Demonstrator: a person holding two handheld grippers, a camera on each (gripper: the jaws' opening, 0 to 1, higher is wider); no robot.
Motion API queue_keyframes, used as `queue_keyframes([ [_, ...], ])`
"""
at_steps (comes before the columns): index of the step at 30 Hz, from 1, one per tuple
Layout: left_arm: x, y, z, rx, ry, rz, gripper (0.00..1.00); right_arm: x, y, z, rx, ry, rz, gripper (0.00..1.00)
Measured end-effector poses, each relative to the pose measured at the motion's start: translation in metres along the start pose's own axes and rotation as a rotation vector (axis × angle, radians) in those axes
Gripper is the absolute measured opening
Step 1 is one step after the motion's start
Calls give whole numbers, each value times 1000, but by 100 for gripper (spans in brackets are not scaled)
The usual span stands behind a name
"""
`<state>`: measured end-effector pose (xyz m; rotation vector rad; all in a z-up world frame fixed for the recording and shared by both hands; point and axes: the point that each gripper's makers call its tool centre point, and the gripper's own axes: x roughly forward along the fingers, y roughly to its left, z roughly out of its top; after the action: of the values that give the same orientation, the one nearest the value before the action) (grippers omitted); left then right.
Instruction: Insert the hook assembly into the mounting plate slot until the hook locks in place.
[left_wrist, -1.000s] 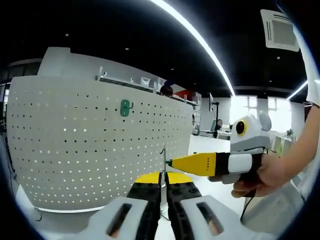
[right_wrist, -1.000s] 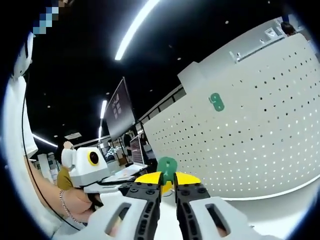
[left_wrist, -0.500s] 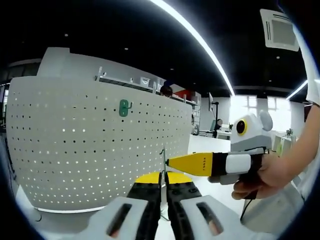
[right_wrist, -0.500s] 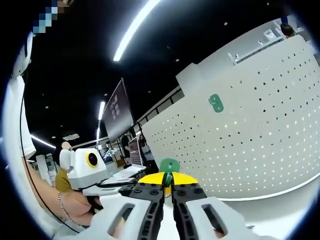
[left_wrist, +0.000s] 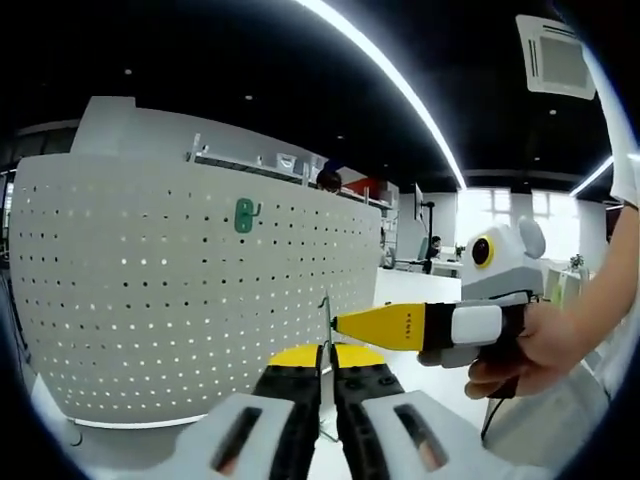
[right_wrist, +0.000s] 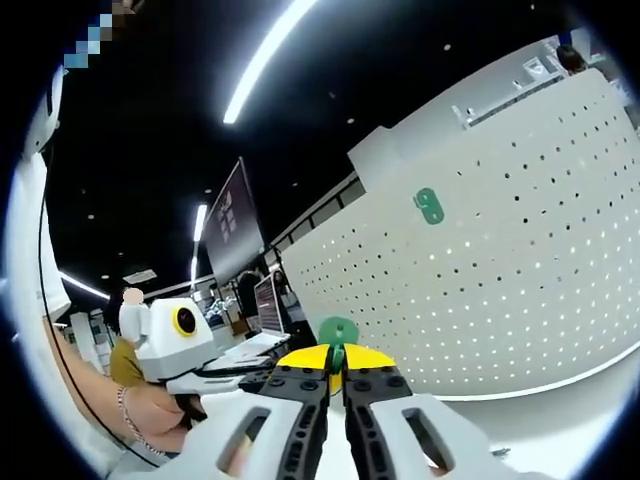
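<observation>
Change since one second ago: right claw (right_wrist: 334, 378) jaws, then slightly parted around the green hook (right_wrist: 337, 331), now pressed together on it. Left claw (left_wrist: 327, 382) unchanged, jaws closed on a thin edge-on piece (left_wrist: 325, 325), too slim to identify. The pegboard's apparent shift is slight and matches camera drift.

Count:
- White perforated pegboard (left_wrist: 190, 290), one, upright on the white table (left_wrist: 140, 445), well beyond both claws.
- Green hooks, two: one mounted high on the pegboard (left_wrist: 243, 215) (right_wrist: 428, 205); one held at the right claw's tips, apart from the board.
- Claws, two. In the left gripper view the right claw's yellow tip (left_wrist: 385, 327) meets the thin piece just above the left jaws.
- Person's hands, two (left_wrist: 525, 350) (right_wrist: 150, 405), one on each gripper.
</observation>
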<state>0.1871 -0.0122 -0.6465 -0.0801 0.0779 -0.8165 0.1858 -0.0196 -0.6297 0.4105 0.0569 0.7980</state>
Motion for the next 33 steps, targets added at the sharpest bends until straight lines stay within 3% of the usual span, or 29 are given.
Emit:
queue_keyframes([
  [5,0,-4,-4,17,17,-36,9,-1,1,1,-3,0,2,1],
  [10,0,2,-11,30,49,-34,49,0,0,3,9,-5,1,1],
  [14,1,6,-14,48,62,-22,74,2,0,3,6,-4,1,1],
  [21,-1,10,-20,40,80,-7,79,4,2,6,-43,6,-14,1],
  [28,-2,11,-21,27,77,-2,78,5,6,11,-443,107,-99,1],
  [33,-1,10,-21,34,79,-5,77,5,5,9,-478,132,-129,1],
])
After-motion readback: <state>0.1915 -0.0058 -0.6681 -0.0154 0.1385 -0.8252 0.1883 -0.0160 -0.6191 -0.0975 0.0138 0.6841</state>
